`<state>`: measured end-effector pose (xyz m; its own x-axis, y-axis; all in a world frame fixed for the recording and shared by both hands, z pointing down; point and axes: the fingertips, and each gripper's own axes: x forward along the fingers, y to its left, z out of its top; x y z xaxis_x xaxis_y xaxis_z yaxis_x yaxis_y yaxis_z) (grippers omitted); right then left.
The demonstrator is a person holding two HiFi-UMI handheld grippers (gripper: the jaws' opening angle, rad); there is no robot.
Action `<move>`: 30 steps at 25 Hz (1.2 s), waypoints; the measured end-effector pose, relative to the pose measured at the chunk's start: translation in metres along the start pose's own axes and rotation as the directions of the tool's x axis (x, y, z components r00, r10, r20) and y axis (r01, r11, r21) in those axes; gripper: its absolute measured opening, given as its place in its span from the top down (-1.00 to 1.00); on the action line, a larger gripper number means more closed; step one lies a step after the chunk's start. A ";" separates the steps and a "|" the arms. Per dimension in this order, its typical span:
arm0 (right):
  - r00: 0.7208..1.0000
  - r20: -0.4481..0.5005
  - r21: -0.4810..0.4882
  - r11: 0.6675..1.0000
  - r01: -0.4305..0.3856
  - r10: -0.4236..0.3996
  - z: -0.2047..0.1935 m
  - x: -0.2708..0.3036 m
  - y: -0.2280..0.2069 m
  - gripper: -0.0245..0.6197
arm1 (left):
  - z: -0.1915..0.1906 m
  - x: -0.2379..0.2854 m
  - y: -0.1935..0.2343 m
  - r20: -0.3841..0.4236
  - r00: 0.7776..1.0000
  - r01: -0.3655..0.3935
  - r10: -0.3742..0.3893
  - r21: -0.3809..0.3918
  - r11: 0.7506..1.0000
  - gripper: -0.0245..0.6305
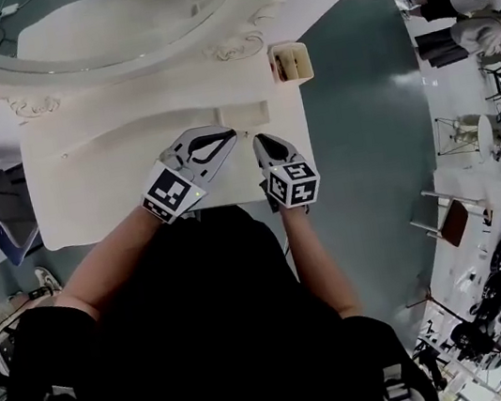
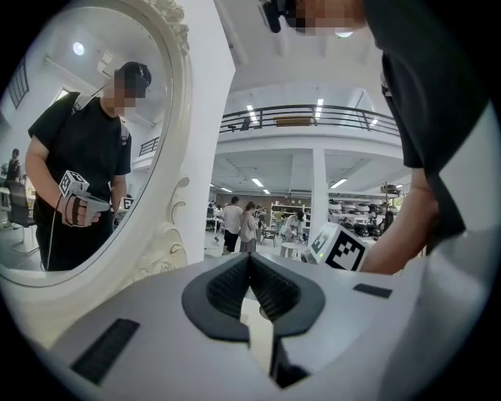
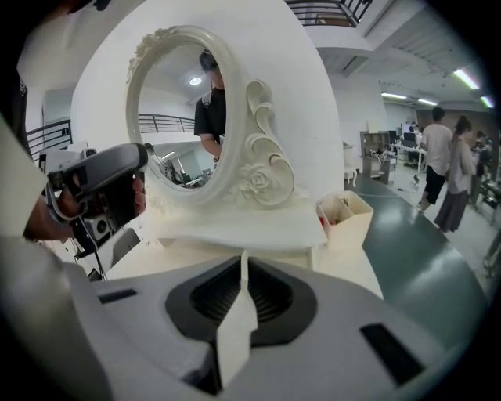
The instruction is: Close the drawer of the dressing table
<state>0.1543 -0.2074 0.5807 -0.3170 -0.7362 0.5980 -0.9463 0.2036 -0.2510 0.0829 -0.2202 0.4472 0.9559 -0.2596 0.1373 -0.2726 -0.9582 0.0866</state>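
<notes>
small cream box (image 1: 307,61), bystanders (image 3: 446,168) beyond

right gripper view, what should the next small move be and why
Probably lower the right gripper toward the front edge of the dressing table. It sits above the tabletop with its jaws shut and empty. No drawer front shows in any view, so the drawer likely lies below that edge.

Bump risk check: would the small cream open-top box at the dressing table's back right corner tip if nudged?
Probably light: the small cream open-top box looks thin-walled. It stands at the white dressing table's edge, so a nudge might slide it off.
</notes>
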 end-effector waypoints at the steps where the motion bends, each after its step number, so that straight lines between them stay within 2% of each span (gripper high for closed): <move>1: 1.000 -0.017 0.003 1.000 0.000 0.000 -0.005 0.005 -0.002 0.88 | -0.002 0.002 0.002 -0.003 1.000 -0.002 0.002 -0.003 1.000 0.95; 10: 0.992 -0.126 0.021 0.999 0.031 -0.029 -0.043 0.042 -0.021 0.79 | -0.016 0.018 0.020 -0.004 1.000 -0.026 0.026 -0.018 1.000 0.95; 21: 0.974 -0.225 0.067 0.996 0.051 -0.035 -0.073 0.072 -0.034 0.43 | -0.029 0.028 0.026 -0.009 1.000 -0.025 0.025 -0.007 1.000 0.95; 30: 0.958 -0.284 0.132 0.989 0.071 -0.031 -0.093 0.093 -0.043 0.42 | -0.040 0.027 0.036 -0.039 0.998 -0.049 0.048 -0.024 0.998 0.95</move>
<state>0.1597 -0.2246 0.7178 -0.2922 -0.5289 0.7968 -0.9499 0.0640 -0.3058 0.0946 -0.2571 0.4932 0.9366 -0.3007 0.1798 -0.3221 -0.9410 0.1037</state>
